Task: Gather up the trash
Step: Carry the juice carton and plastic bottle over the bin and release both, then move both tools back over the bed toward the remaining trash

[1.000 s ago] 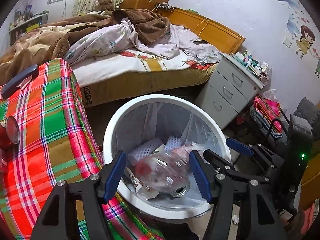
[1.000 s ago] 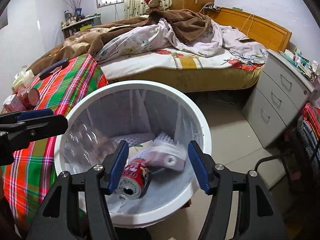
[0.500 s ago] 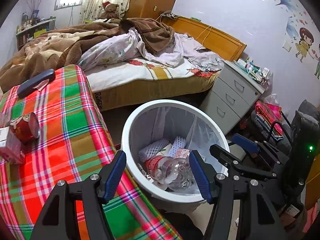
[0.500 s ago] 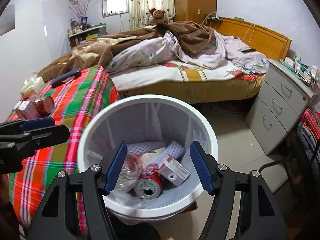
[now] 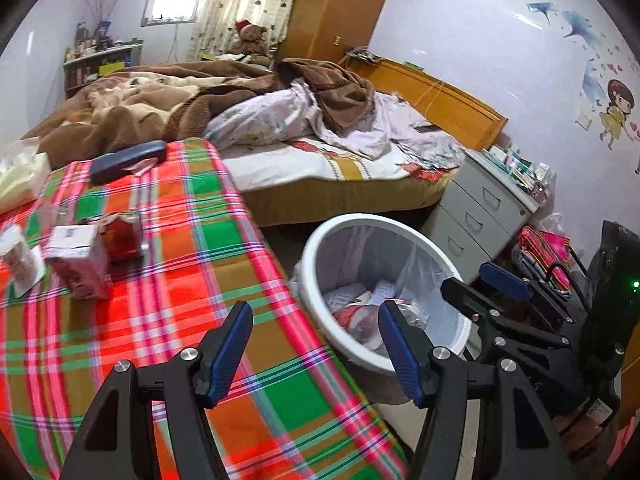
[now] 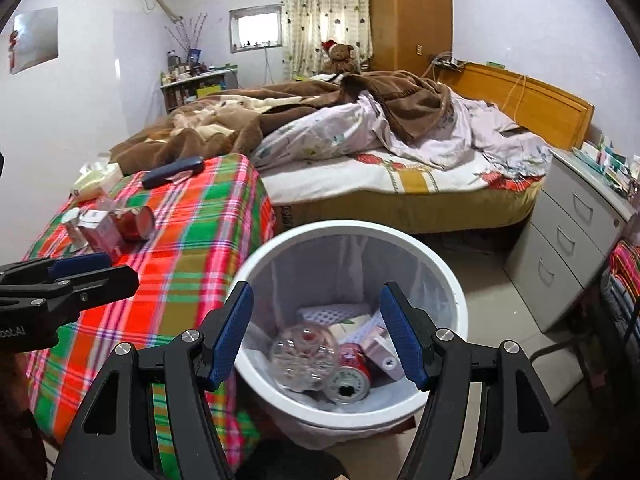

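Note:
A white bin (image 6: 456, 292) with a clear liner stands on the floor beside the plaid-covered table (image 6: 188, 248). Inside lie a clear plastic bottle (image 6: 302, 354), a red can (image 6: 349, 378), a small box and white foam netting. My right gripper (image 6: 316, 328) hangs open and empty above the bin. My left gripper (image 5: 314, 340) is open and empty over the table's right edge (image 5: 280, 280), with the bin (image 5: 400, 232) to its right. On the table's far left lie a red can (image 5: 122, 234), a pink carton (image 5: 78, 260) and a small cup (image 5: 16, 256).
A dark case (image 5: 128, 160) and a tissue pack (image 5: 20, 176) sit at the table's back. An unmade bed (image 6: 380, 148) fills the room behind. A grey drawer unit (image 6: 576, 232) stands right of the bin, with bags and a chair (image 5: 552, 264) nearby.
Both grippers have drawn back and up from the bin. The left one has swung left, over the table. The bottle and can now lie settled in the bin.

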### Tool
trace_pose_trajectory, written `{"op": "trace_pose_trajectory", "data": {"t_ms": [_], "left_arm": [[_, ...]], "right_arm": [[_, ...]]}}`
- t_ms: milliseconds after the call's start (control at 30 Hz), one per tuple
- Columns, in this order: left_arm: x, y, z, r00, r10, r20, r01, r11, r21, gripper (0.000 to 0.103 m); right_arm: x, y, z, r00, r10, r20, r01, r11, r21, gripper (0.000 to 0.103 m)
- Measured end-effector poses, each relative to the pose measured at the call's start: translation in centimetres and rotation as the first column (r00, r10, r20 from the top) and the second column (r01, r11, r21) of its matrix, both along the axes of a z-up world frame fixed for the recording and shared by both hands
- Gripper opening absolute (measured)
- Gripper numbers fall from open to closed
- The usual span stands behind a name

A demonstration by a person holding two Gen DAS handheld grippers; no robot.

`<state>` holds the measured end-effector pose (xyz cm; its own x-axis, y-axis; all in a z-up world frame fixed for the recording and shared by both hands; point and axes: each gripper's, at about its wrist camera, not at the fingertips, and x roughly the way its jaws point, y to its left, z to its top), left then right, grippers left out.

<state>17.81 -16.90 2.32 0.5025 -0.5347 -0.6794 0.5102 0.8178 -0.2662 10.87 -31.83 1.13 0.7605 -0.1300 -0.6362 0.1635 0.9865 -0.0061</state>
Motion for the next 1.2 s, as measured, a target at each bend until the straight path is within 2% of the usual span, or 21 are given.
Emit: {"op": "trace_pose_trajectory", "data": {"t_ms": [633, 833, 1200], "left_arm": [[-0.8, 10.2, 1.5, 0.981, 0.180, 0.070, -0.179, 0.984, -0.022, 0.065], [-0.1, 13.6, 1.5, 0.967, 0.245, 0.073, -0.243, 0.970, -0.026, 0.065], [2.7, 20.7, -0.1, 0.923, 0.383, 0.048, -0.383, 0.924, -0.014, 0.065]], "right_arm": [[1.2, 6.6, 1.2, 0.988, 0.149, 0.046, -0.149, 0.989, 0.001, 0.067], [1.9, 8.6, 1.3, 0.980, 0.191, 0.053, -0.192, 0.981, 0.008, 0.067], [5.0, 12.6, 0.1, 0.962, 0.274, 0.021, -0.274, 0.961, 0.040, 0.067]]}}
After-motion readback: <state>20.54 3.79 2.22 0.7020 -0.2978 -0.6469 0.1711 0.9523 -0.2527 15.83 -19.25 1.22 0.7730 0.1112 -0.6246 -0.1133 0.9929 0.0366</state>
